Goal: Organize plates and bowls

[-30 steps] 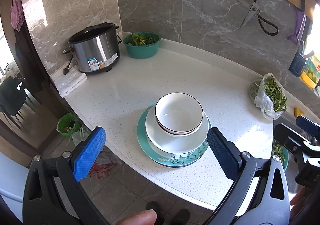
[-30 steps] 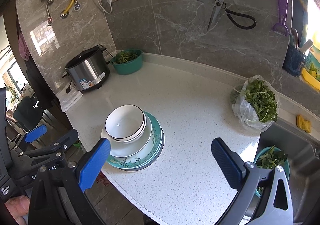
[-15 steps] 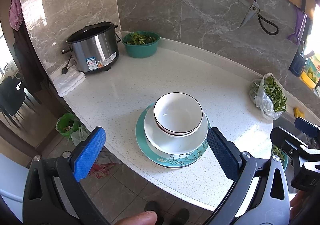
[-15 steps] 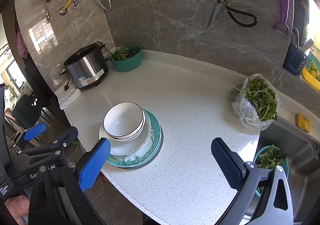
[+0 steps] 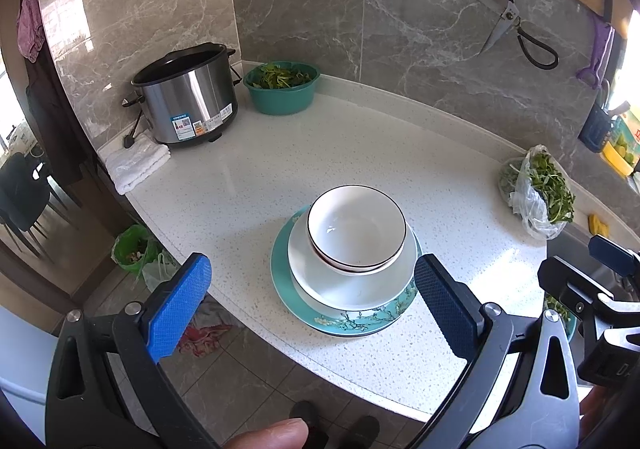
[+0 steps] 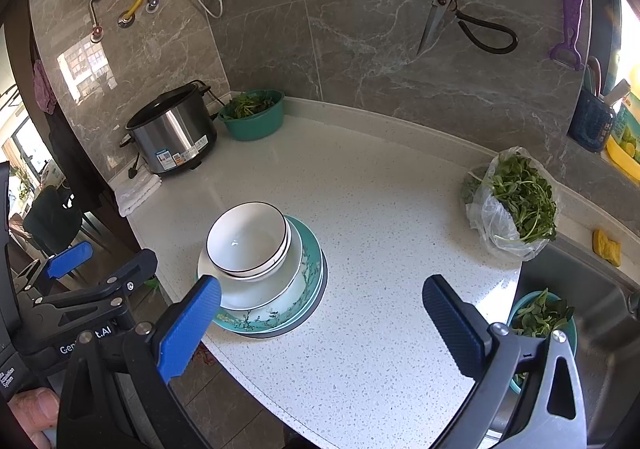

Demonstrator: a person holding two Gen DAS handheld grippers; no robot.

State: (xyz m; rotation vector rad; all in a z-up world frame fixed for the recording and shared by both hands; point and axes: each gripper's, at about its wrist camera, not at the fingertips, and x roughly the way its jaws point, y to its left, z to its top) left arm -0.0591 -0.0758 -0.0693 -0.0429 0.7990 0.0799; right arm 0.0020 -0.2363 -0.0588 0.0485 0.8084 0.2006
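**Bowls and plates stacked at the surface's front edge, both tongs wide**

Two white bowls (image 5: 357,233) with dark rims sit nested, empty, on a white plate (image 5: 352,285), which rests on a teal floral plate (image 5: 344,319); in the right wrist view a further dark rim shows beneath the teal one. The stack stands near the front edge of the speckled white surface (image 5: 280,169). At the far left corner, a steel cooker (image 5: 188,97) stands beside a teal basin (image 5: 282,87) filled with leafy greens, with a folded white towel (image 5: 138,165) at the left edge. A plastic bag of greens (image 6: 514,201) lies near the right edge, and another basin of greens (image 6: 540,319) sits in the sink beyond it. Scissors (image 6: 452,9) hang on the marble wall. The left tongs (image 5: 308,301) hang before the stack, jaws wide and empty, the stack framed between them. The right tongs (image 6: 320,321) hover over the bare surface just right of the stack, likewise wide and empty.
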